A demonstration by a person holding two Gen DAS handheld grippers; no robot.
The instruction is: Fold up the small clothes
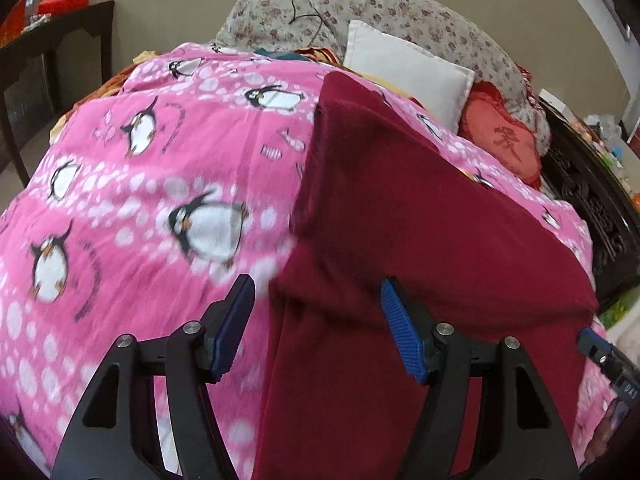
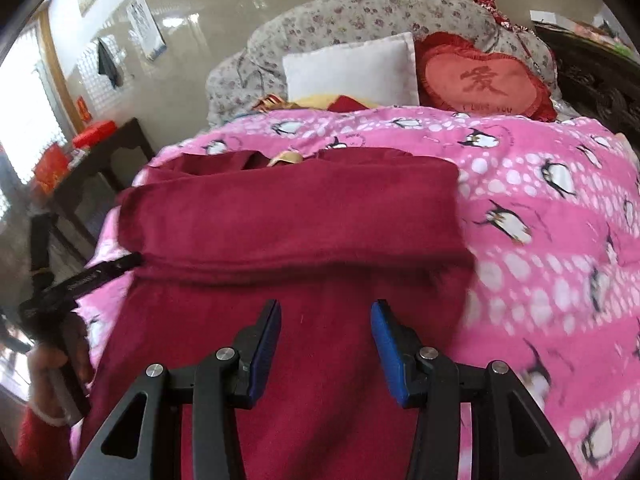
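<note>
A dark red fleece garment [image 1: 420, 240] lies flat on the pink penguin-print bedcover [image 1: 140, 200]. In the right wrist view its far part [image 2: 296, 208] is doubled over into a thick band across the near part. My left gripper [image 1: 318, 300] hovers open over the garment's left edge, one finger above the bedcover and the other above the red cloth. My right gripper [image 2: 326, 308] stands open above the middle of the near part, with nothing pinched. The left gripper [image 2: 80, 280] also shows at the garment's left edge, held by a hand in a red sleeve.
At the head of the bed are a white pillow [image 2: 352, 68], a red heart cushion [image 2: 484, 80] and a floral quilt [image 2: 360, 12]. A dark wooden table [image 1: 52, 52] with red boxes stands to the left. Dark carved furniture [image 1: 588, 200] borders the right side.
</note>
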